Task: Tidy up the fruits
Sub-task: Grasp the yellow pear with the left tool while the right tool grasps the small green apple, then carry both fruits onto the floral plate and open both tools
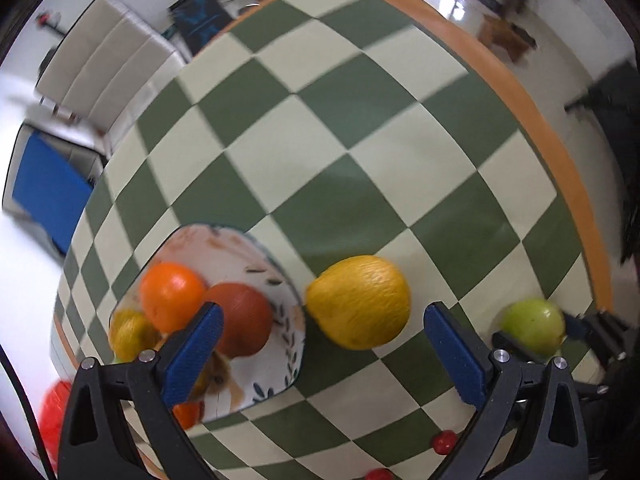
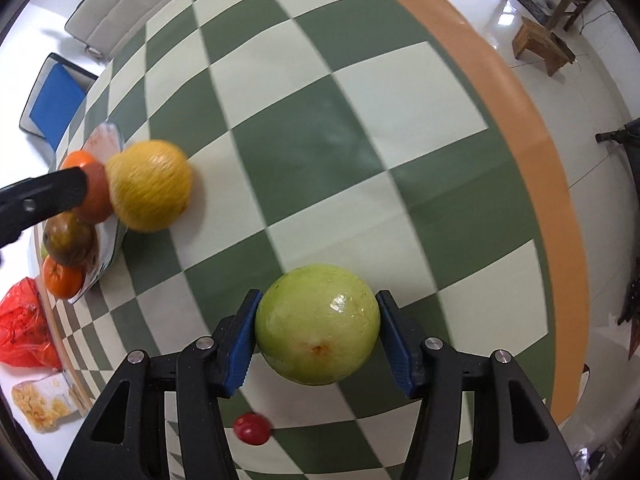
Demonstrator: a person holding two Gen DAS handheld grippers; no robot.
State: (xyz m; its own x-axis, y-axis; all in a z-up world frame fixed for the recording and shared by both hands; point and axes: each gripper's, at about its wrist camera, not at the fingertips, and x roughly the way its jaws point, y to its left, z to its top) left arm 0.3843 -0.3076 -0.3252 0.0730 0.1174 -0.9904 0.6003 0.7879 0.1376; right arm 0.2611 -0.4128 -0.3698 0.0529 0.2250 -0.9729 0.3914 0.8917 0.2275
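My right gripper (image 2: 317, 338) is shut on a green guava (image 2: 318, 324) and holds it over the checkered table; the guava also shows in the left wrist view (image 1: 534, 326). My left gripper (image 1: 322, 338) is open and empty, its jaws either side of a large yellow melon (image 1: 360, 302), which lies on the table beside a patterned plate (image 1: 276, 364). The plate holds an orange (image 1: 172, 294), a red-brown fruit (image 1: 248, 318) and a yellowish fruit (image 1: 130, 332). In the right wrist view the melon (image 2: 150, 186) sits against the plate (image 2: 106, 258).
Small red cherry tomatoes (image 1: 444, 442) (image 2: 252, 428) lie on the table (image 1: 360, 140) near the front. A red plastic bag (image 2: 24, 328) and a snack packet (image 2: 42, 404) lie left of the table. A chair (image 1: 104, 64) stands beyond the far edge.
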